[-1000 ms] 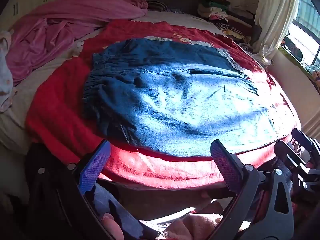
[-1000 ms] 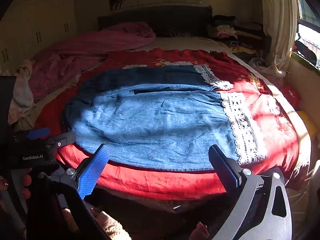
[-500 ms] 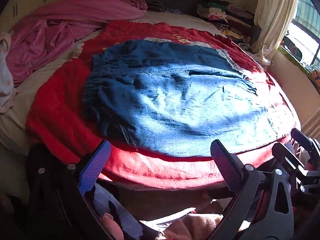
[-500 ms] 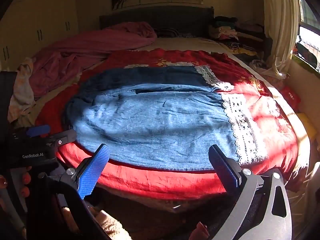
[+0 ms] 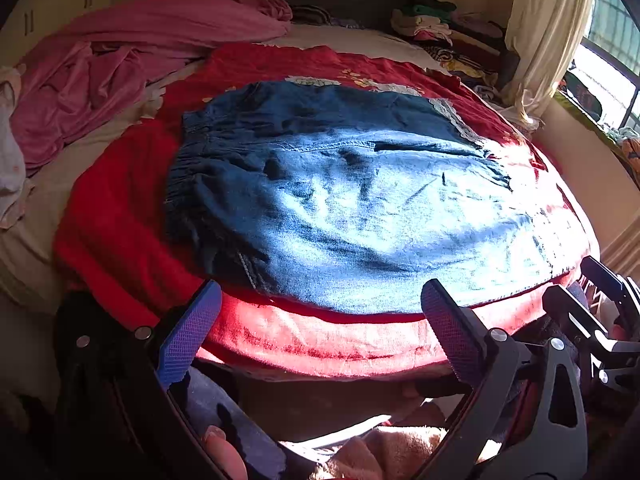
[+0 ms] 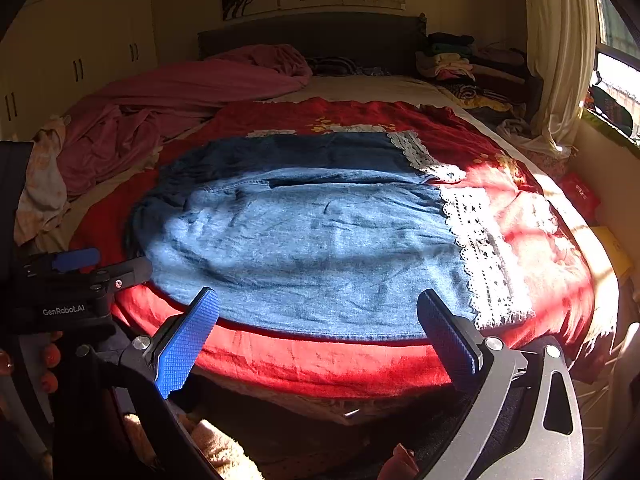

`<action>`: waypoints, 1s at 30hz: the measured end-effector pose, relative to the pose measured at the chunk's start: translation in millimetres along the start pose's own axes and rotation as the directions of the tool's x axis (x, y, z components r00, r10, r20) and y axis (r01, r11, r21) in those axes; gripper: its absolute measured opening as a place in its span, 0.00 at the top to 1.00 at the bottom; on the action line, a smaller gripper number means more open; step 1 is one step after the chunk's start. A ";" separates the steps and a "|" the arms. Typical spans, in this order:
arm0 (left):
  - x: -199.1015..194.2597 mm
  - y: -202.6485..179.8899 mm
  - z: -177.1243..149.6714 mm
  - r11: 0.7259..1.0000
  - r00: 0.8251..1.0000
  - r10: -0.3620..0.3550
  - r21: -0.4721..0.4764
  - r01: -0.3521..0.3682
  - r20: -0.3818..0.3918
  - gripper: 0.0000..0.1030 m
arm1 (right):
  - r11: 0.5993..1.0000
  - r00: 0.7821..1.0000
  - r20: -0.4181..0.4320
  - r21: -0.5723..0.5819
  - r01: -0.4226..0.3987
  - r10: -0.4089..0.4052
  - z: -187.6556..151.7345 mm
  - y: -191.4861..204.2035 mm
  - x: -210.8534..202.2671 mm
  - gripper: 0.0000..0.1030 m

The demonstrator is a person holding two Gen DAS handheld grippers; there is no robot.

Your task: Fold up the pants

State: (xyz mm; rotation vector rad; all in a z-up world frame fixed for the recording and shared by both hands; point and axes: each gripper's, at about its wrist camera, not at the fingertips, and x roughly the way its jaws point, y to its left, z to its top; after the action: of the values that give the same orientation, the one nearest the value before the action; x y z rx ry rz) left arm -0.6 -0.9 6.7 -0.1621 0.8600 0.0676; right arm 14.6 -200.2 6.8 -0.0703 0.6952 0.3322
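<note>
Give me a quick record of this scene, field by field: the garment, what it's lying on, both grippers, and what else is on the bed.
garment: denim pants, spread flat, lace hems toward the right
surface: red blanket on the bed
left gripper: open, at the near edge, clear of the pants
right gripper: open, at the near edge, clear of the pants
other: pink bedding far left; clothes pile by the headboard
fold: not started

Open air above pants (image 6: 304, 248), pink bedding (image 6: 168, 120) heaped far-left, clothes pile (image 6: 460, 64) far-right
</note>
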 end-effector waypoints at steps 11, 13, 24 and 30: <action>-0.8 0.1 -0.6 1.000 1.000 -0.001 0.001 0.001 0.003 0.09 | 1.000 1.000 -0.003 -0.004 0.000 0.000 -0.9 0.6 0.6 0.04; -0.8 0.0 -0.5 1.000 1.000 0.001 0.002 -0.001 0.003 0.09 | 1.000 1.000 -0.003 -0.003 -0.002 0.002 -1.2 0.0 0.8 0.04; -0.1 0.4 -1.0 1.000 1.000 -0.001 0.000 0.001 0.005 0.09 | 1.000 1.000 -0.002 -0.003 -0.001 0.001 -1.2 0.1 1.1 0.04; -0.1 0.6 -1.1 1.000 1.000 -0.001 0.001 0.001 0.005 0.09 | 1.000 1.000 -0.008 -0.001 0.003 -0.003 -2.3 -0.2 2.0 0.04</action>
State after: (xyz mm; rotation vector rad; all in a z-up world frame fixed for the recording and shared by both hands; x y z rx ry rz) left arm -1.6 -0.6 6.0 -0.1617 0.8553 0.0669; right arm 14.7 -200.2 3.7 -0.0737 0.7026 0.3297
